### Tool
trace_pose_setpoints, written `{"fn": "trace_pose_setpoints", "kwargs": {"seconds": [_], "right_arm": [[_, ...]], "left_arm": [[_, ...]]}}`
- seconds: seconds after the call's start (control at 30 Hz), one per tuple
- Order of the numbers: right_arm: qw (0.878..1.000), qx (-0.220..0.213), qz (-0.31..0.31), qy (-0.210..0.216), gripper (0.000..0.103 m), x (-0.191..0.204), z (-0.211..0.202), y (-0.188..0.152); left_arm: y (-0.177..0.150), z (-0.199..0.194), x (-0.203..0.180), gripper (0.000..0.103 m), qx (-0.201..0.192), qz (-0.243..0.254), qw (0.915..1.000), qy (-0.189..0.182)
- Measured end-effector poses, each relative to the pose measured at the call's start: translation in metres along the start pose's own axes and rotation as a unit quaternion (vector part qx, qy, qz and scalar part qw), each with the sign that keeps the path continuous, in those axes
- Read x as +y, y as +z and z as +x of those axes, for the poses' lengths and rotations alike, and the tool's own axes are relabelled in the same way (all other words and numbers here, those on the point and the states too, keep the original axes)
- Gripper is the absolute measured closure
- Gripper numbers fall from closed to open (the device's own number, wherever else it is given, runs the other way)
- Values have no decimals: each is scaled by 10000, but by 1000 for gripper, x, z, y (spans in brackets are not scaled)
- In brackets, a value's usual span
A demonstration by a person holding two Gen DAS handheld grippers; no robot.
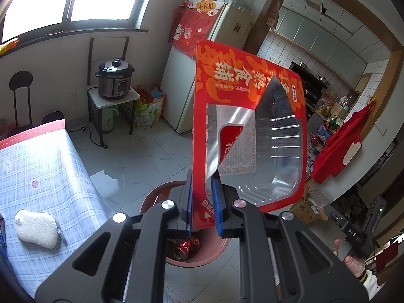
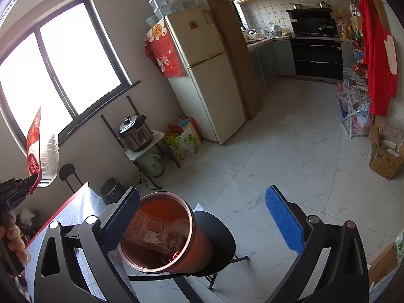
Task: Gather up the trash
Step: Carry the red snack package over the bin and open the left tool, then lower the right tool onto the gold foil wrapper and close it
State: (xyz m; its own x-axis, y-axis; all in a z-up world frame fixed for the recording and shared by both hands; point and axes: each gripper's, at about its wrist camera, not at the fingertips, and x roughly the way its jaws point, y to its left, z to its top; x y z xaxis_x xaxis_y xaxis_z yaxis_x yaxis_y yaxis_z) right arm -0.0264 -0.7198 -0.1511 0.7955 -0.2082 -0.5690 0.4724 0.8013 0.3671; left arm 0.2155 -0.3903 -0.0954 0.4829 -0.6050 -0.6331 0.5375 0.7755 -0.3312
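My left gripper (image 1: 203,202) is shut on the bottom edge of a red food package with a clear plastic tray (image 1: 248,131), holding it upright above the red trash bin (image 1: 214,252). A crushed red can (image 1: 185,248) lies in the bin. In the right wrist view the same package (image 2: 38,151) shows at the far left, held in the air. My right gripper (image 2: 202,219) is open and empty, its fingers on either side of the red bin (image 2: 161,234), which stands on a black stool (image 2: 217,229) and holds clear wrappers.
A table with a blue checked cloth (image 1: 43,166) carries a white sponge (image 1: 36,229). A fridge (image 2: 207,75), a pressure cooker on a small stand (image 2: 136,133), bags on the floor (image 2: 184,139) and cardboard boxes (image 2: 383,161) stand around the tiled floor.
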Motion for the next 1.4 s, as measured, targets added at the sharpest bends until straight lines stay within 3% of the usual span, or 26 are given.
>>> {"fn": "trace_pose_setpoints", "kwargs": {"seconds": [0.13,0.17,0.2,0.27,0.57,0.87,1.03,1.23,1.4], "right_arm": [[9999,33,50,-84,5,-9,0,-2],[9999,39,67,-93,5,-10,0,-3],[9999,43,86,-94,5,-11,-1,-5],[9999,45,101,-93,5,-10,-1,-5],[9999,87,51,35,5,4,5,-4],[9972,360,-320,565,5,63,30,-14],[9928,574,-509,919,5,116,40,-30],[9829,894,-906,1329,5,189,38,-62],[9707,1316,-1224,1597,5,249,39,-97]], "left_arm": [[5,34,-12,83,239,113,9996,20],[5,41,-13,68,301,137,9995,-17],[5,46,-14,39,335,150,9993,-47],[6,47,-13,24,225,151,9996,-1],[1,9,21,17,38,-33,9997,256],[-26,-74,108,17,-304,-642,9921,1035],[-61,-147,176,17,-524,-1243,9785,1558],[-118,-236,251,17,-702,-1883,9520,2310],[-172,-293,298,17,-711,-2305,9331,2669]]}}
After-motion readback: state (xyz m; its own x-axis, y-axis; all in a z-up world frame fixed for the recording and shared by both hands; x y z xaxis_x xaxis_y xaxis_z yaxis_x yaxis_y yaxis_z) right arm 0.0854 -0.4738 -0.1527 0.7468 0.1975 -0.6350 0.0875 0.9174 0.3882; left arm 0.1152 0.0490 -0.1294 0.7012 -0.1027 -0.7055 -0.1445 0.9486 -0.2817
